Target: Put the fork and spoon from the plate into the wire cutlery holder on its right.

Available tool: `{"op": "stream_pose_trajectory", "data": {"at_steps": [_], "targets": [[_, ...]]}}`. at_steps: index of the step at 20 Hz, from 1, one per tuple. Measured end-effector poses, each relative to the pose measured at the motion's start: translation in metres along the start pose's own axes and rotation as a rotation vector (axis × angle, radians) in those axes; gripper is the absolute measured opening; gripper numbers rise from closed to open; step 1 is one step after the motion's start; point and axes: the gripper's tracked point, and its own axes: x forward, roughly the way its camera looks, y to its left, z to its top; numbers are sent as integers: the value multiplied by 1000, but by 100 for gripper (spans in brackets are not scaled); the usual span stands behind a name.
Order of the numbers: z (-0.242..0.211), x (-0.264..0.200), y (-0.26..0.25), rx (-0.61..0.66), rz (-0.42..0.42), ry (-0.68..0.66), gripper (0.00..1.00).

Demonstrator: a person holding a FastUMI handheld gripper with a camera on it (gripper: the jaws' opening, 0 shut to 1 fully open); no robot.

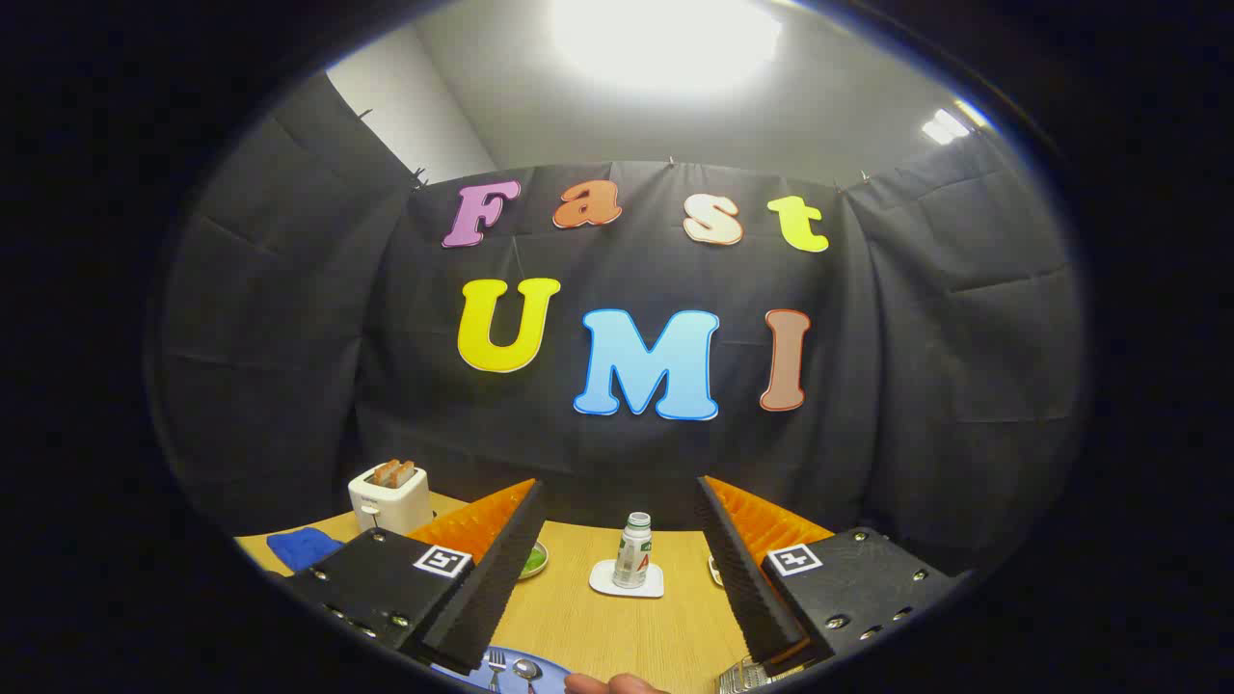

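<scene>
My gripper (617, 569) is held high above the wooden table with its two black, orange-backed fingers (487, 578) wide apart and nothing between them. Low between the fingers, close to me, lies the blue plate (549, 665) with the fork (496, 663) and the spoon (526, 670) side by side on it. To the plate's right, under the right finger, a corner of the wire cutlery holder (742, 678) peeks out. A person's fingertip (612, 684) rests between the plate and the holder.
Beyond the fingers a small bottle (633, 549) stands on a white coaster (627, 580). A green dish (533, 559) is partly hidden by the left finger. A white toaster with bread (389, 496) and a blue cloth (301, 547) sit at the table's far left.
</scene>
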Motion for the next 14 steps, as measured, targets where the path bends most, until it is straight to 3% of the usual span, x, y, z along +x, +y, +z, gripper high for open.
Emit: {"op": "stream_pose_trajectory", "data": {"at_steps": [14], "targets": [[-30,-11,8,-41,70,93,96]]}}
